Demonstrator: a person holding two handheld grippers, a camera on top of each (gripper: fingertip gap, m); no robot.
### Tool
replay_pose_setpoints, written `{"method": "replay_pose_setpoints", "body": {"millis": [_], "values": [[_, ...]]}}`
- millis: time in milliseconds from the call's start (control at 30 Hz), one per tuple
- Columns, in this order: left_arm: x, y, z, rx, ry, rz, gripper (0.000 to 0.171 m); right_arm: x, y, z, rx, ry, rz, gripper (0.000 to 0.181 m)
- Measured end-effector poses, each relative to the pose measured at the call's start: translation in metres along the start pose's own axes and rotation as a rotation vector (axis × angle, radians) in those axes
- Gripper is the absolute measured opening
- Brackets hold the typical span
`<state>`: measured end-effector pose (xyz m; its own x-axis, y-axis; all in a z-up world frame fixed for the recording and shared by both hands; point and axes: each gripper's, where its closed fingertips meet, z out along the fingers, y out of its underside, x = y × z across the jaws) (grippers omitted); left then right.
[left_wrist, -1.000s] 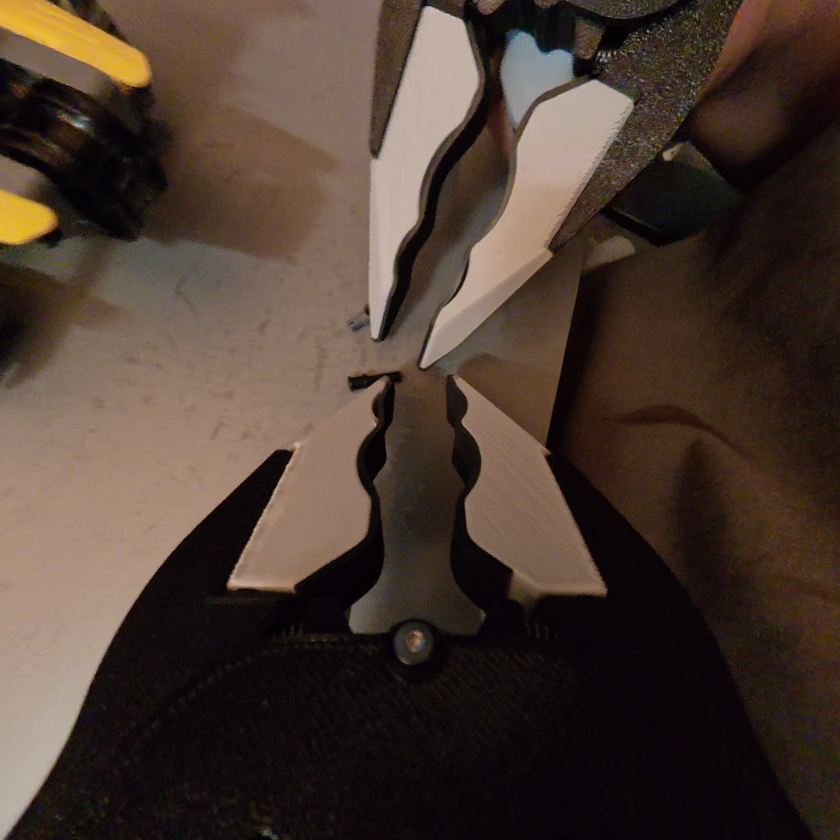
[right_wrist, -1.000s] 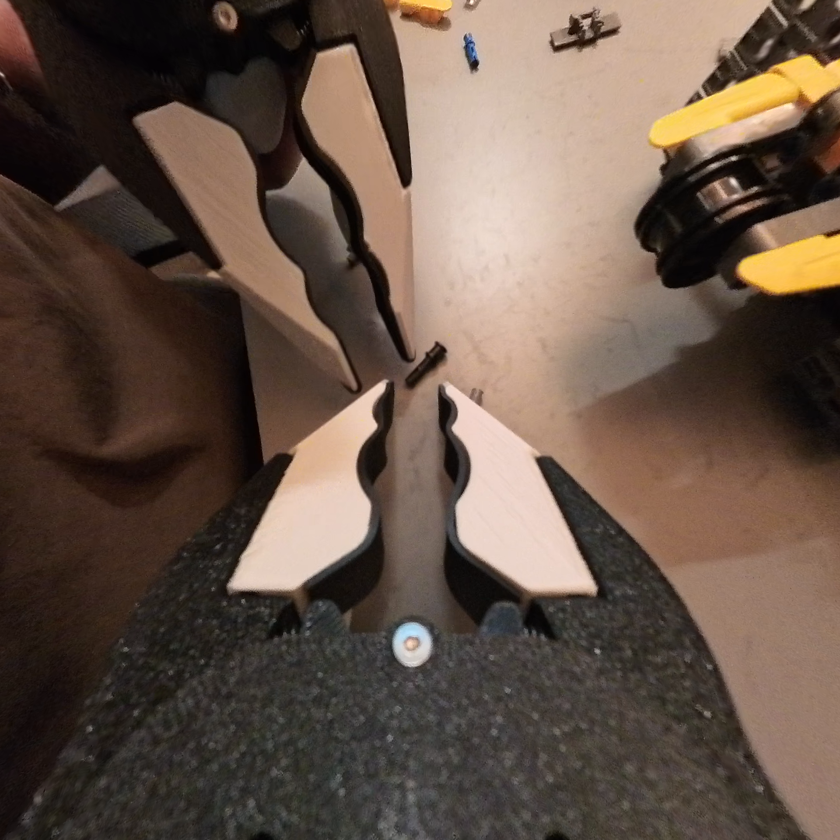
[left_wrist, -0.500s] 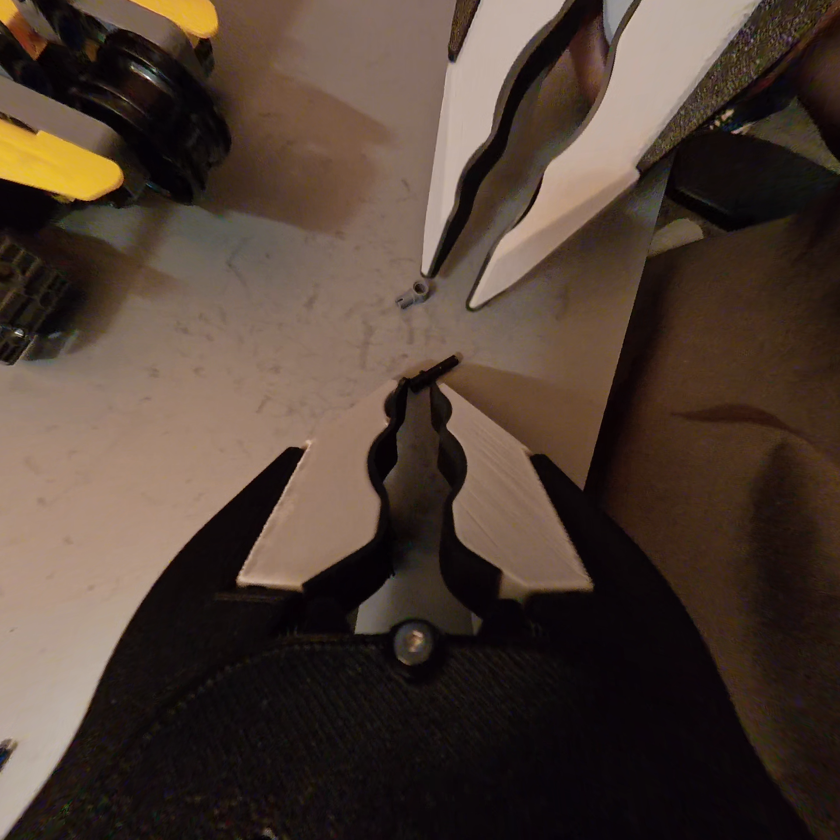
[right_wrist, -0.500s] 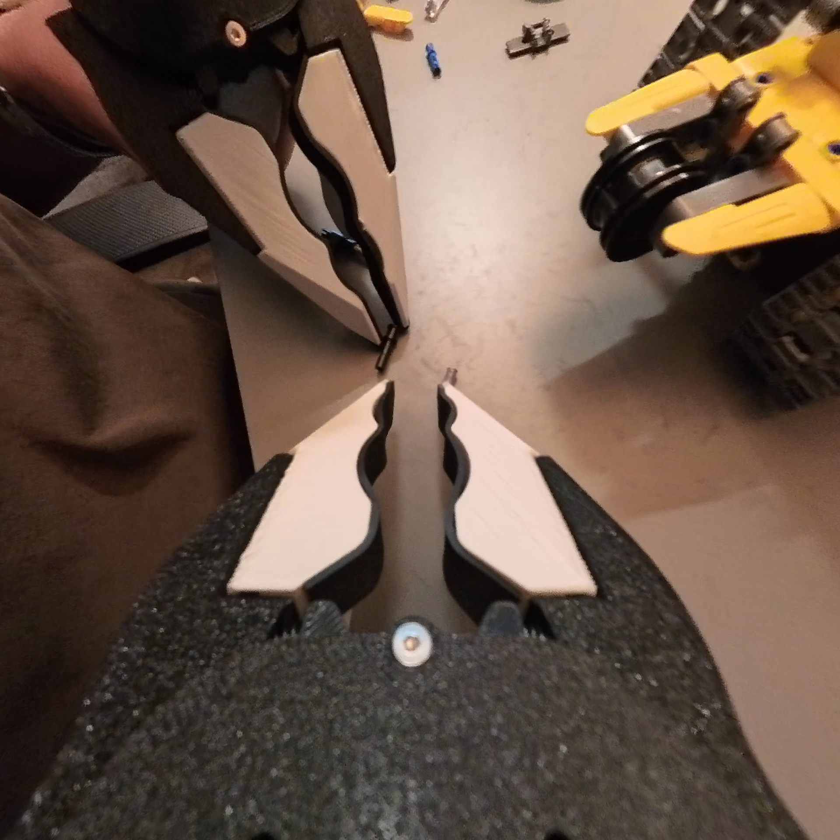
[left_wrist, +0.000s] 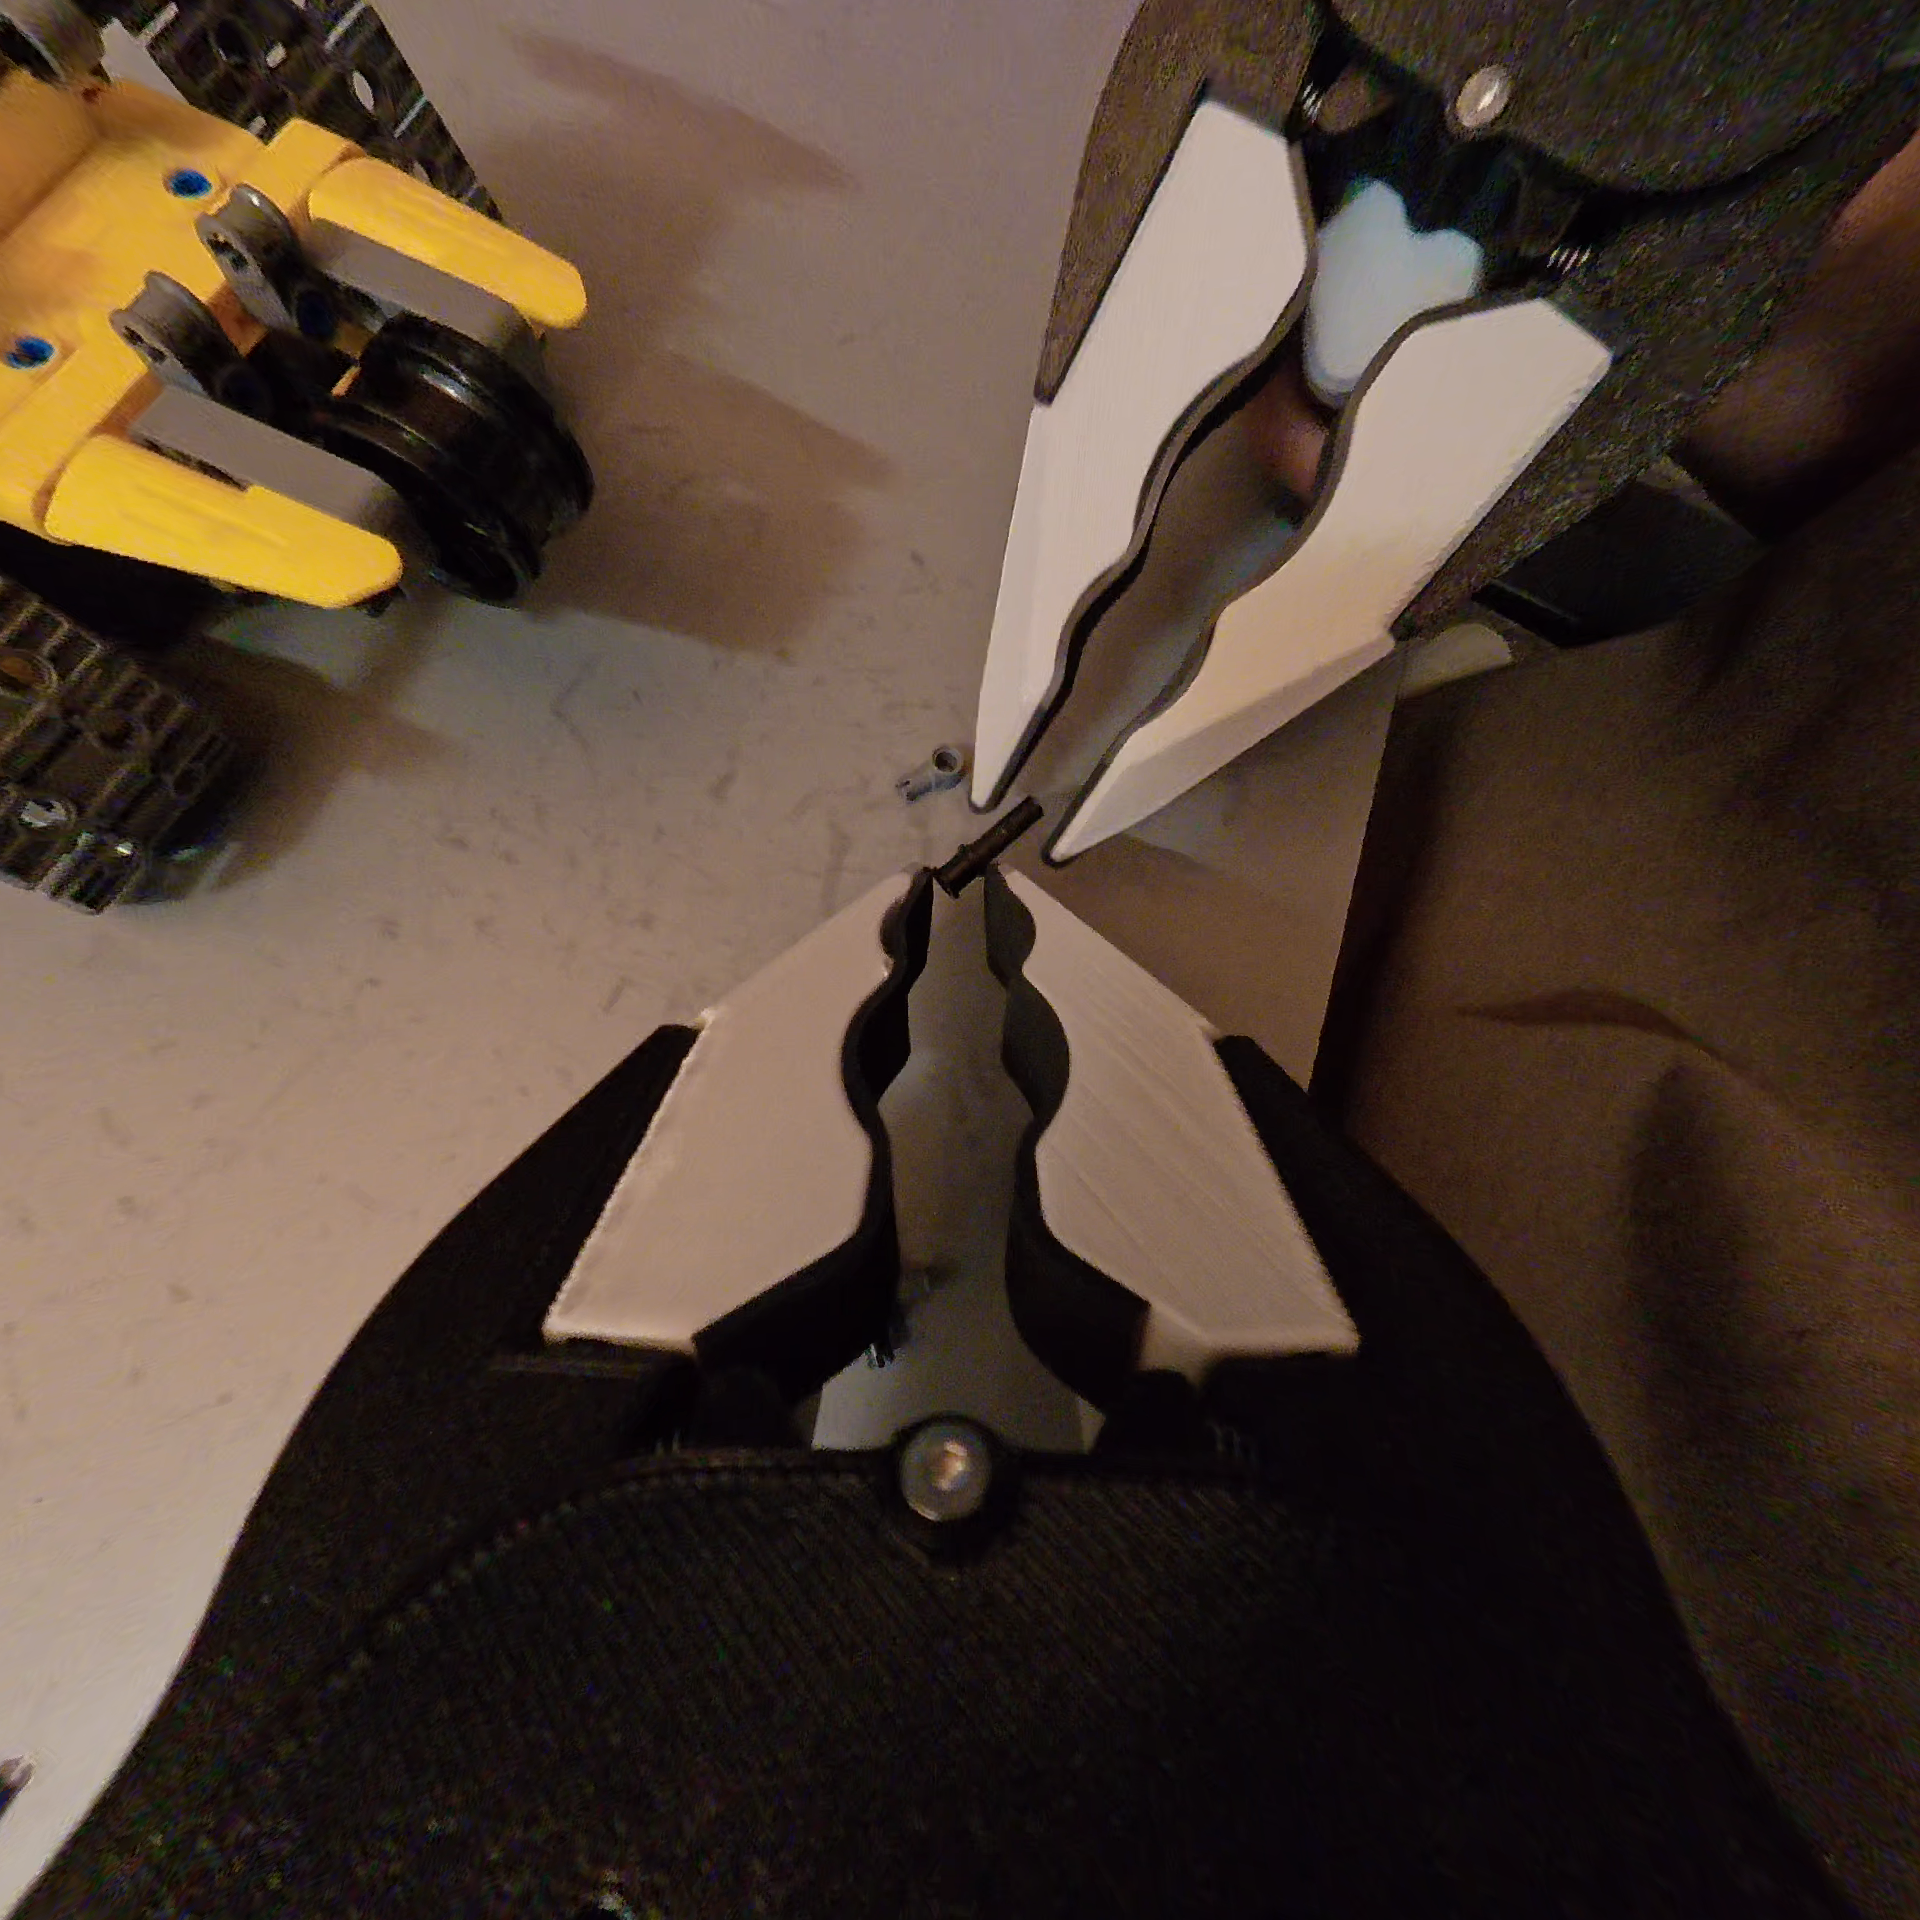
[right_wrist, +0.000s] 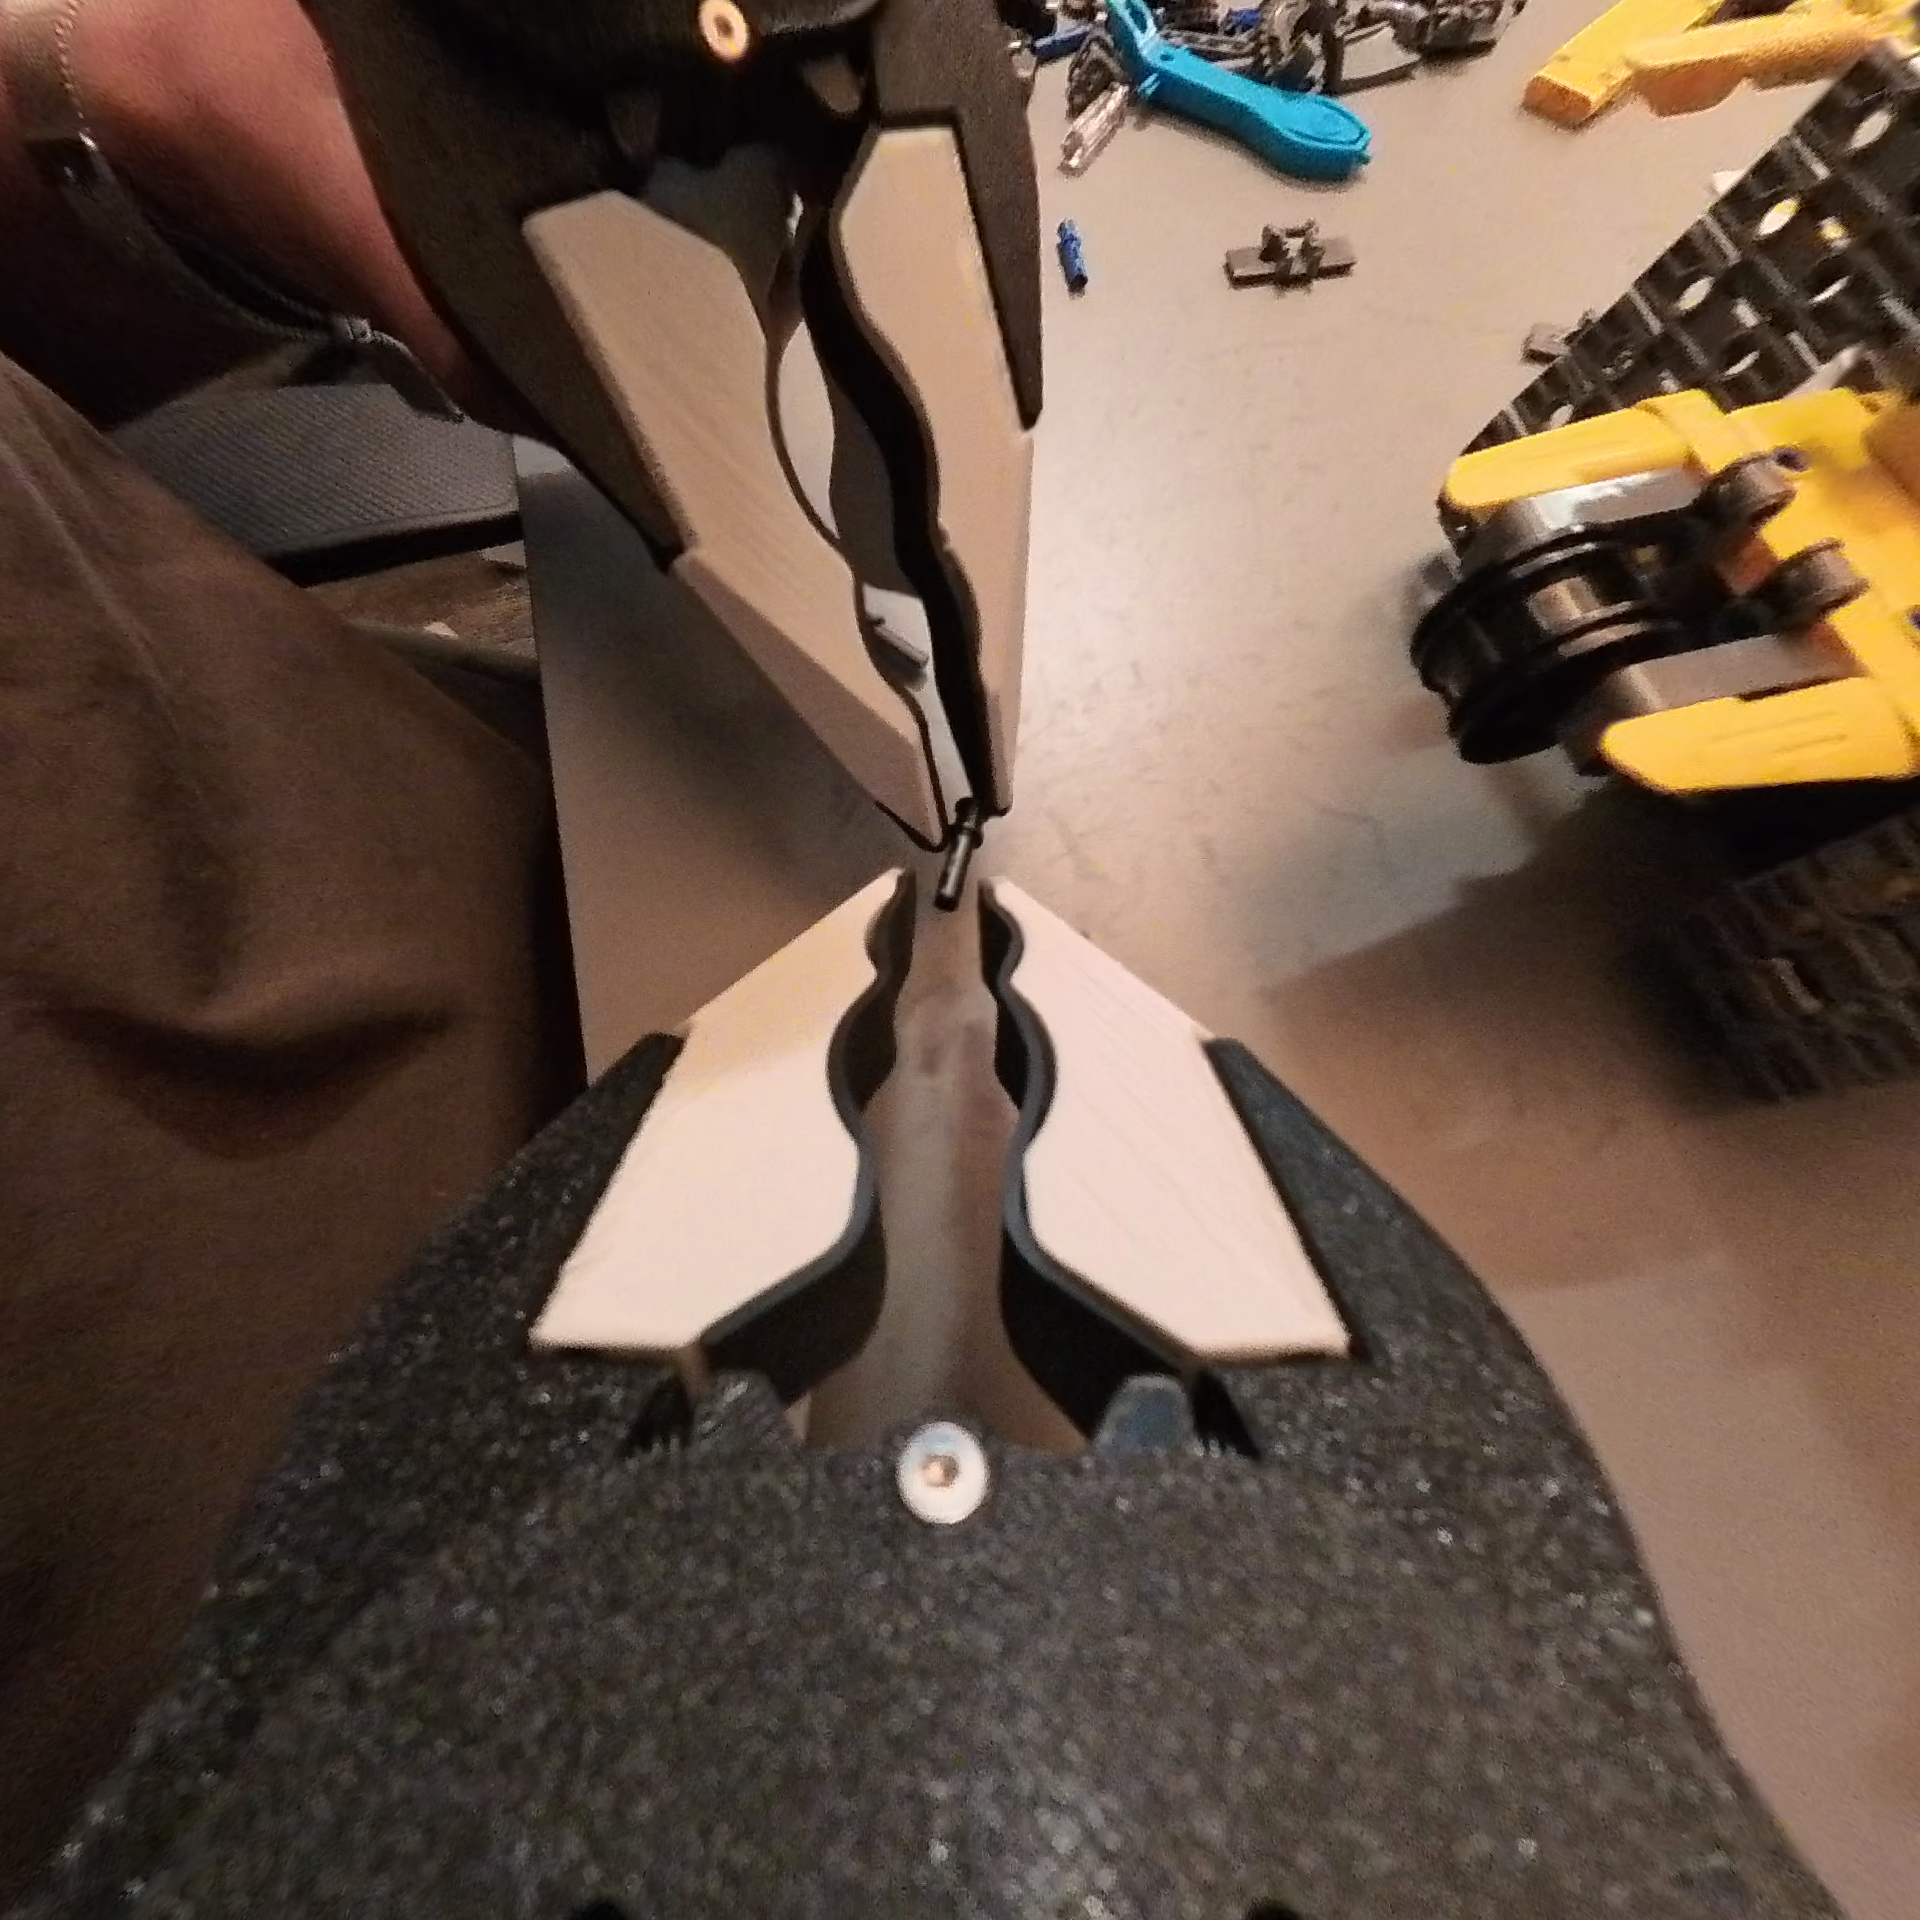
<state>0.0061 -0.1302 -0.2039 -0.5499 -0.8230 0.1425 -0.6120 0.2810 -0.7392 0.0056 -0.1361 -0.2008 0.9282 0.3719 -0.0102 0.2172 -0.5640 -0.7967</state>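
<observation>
My left gripper (left_wrist: 956, 881) is shut on one end of a small black pin (left_wrist: 987, 847), held at the very fingertips just above the pale table (left_wrist: 416, 1039). My right gripper (right_wrist: 943, 885) is open and faces it tip to tip. The pin's free end (right_wrist: 954, 862) points into the gap between the right fingertips without being clamped. The right gripper also shows in the left wrist view (left_wrist: 1021, 829), and the left gripper in the right wrist view (right_wrist: 961, 821). A tiny grey connector (left_wrist: 935, 774) lies on the table just left of the tips.
A yellow and black tracked model (left_wrist: 260, 416) stands to the left, and appears in the right wrist view (right_wrist: 1714, 644). Loose parts lie farther back: a blue piece (right_wrist: 1247, 104), a small blue pin (right_wrist: 1070, 255), a black piece (right_wrist: 1288, 260). Brown clothing (left_wrist: 1662, 1039) borders the table edge. My left and right fingertips are right by each other. The black piece (right_wrist: 1288, 260) sits 20 centimetres or so from the ends of my left fingers.
The pin lay on the table a second ago; my left gripper closed on it and lifted it. Both grippers rose, and the right tips now sit around the pin's free end.
</observation>
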Motion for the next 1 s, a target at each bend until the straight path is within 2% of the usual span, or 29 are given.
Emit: {"method": "replay_pose_setpoints", "body": {"millis": [67, 233, 433, 567, 667, 733, 867, 933, 1000], "values": [[0.001, -0.003, -0.002, 0.016, -0.001, 0.005, 0.007, -0.001, 0.002, 0.002, -0.012, -0.006, -0.006, 0.005], [0.001, -0.006, -0.004, 0.052, 0.013, -0.011, 0.008, 0.001, 0.001, 0.001, -0.002, -0.007, -0.002, 0.004], [0.008, -0.024, -0.013, 0.205, 0.145, -0.129, 0.013, 0.005, -0.007, -0.002, 0.066, 0.014, -0.008, 0.003], [0.014, -0.039, -0.023, 0.293, 0.197, -0.132, 0.015, 0.003, -0.015, -0.003, 0.106, -0.001, 0.007, 0.004], [0.002, -0.046, -0.028, 0.352, 0.099, -0.109, 0.035, 0.007, -0.026, -0.007, 0.175, 0.025, 0.019, 0.004], [-0.002, -0.047, -0.031, 0.382, 0.064, -0.105, 0.035, 0.013, -0.037, -0.013, 0.248, 0.057, 0.034, 0.004], [0.006, -0.056, -0.04, 0.495, 0.142, -0.167, 0.022, 0.016, -0.056, -0.025, 0.392, 0.105, 0.02, 0.004], [0.01, -0.061, -0.047, 0.55, 0.209, -0.195, 0.009, 0.013, -0.06, -0.025, 0.41, 0.105, 0.003, 0.004], [0.01, -0.063, -0.05, 0.567, 0.26, -0.219, 0.006, 0.01, -0.061, -0.023, 0.407, 0.101, -0.003, 0.004]]}}
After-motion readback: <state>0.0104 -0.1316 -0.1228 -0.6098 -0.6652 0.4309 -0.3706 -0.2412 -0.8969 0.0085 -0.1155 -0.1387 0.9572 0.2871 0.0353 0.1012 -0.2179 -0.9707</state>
